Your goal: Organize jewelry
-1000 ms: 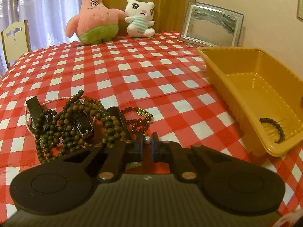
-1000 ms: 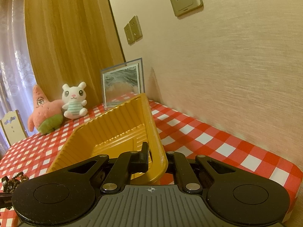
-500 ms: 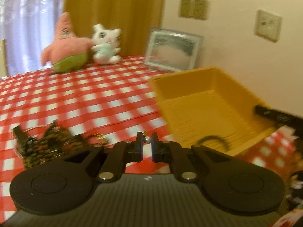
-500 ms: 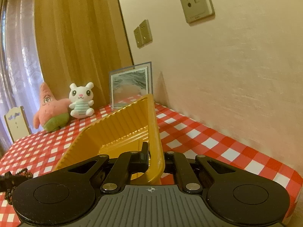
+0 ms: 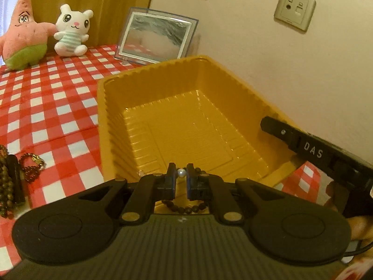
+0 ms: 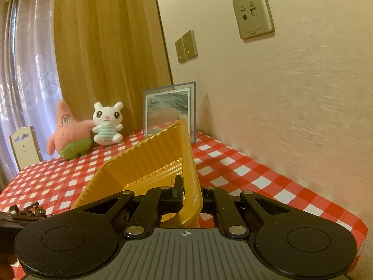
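My left gripper (image 5: 181,173) has swung from the bead pile (image 5: 9,182) on the checked tablecloth (image 5: 46,107) to hang over the yellow tray (image 5: 186,121), its jaws pinching a small white pearl (image 5: 181,173). A dark bead bracelet (image 5: 186,207) lies in the tray's near end just under that gripper, and "DAS" is printed in white on my right gripper (image 6: 188,192), which is clamped on the tray's near right rim and tips the tray up. Beyond stand a picture frame (image 5: 156,39), a white plush bunny (image 5: 72,30) and a pink starfish plush (image 5: 23,32) against the curtain.
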`<state>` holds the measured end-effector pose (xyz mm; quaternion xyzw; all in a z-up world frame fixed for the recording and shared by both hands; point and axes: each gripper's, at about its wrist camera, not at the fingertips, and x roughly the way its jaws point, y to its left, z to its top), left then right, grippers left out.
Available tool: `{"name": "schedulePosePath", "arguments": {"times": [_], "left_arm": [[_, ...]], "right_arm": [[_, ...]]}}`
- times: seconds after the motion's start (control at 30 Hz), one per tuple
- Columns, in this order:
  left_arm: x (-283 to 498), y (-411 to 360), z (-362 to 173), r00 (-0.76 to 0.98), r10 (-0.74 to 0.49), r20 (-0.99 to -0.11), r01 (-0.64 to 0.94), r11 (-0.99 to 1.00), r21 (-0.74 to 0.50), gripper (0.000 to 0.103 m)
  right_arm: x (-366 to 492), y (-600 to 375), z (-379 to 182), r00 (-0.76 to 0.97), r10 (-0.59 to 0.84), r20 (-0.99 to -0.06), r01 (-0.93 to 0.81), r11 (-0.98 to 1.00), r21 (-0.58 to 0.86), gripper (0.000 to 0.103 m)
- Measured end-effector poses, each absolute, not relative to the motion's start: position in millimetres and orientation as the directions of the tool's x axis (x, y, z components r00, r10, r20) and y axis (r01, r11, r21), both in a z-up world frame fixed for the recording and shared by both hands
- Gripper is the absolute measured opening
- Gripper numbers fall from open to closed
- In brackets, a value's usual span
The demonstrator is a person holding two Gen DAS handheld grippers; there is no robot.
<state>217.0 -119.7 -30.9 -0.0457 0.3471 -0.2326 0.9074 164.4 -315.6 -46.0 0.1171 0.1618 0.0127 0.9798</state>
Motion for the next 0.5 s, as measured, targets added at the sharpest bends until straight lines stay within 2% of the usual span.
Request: {"name": "schedulePosePath", "arguments": {"times": [0.17, 0.3, 0.5], "left_arm": [[207, -113, -25, 0.672, -0.465, -0.576, 0.392, 0.884, -0.257, 0.014], [193, -97, -15, 0.708, -0.46, -0.536, 0.378, 0.888, -0.262, 0.014], [175, -44, -13, 0.782, -0.308, -0.542, 0.239, 0.951, -0.196, 0.014]], "right_arm": [[165, -316, -47, 0.947, 0.058, -0.315, 0.018, 0.973, 0.232, 0.007], [164, -314, -47, 0.947, 0.054, -0.316, 0.02, 0.974, 0.226, 0.007], [165, -314, -48, 0.946, 0.045, -0.321, 0.029, 0.974, 0.223, 0.007]]}}
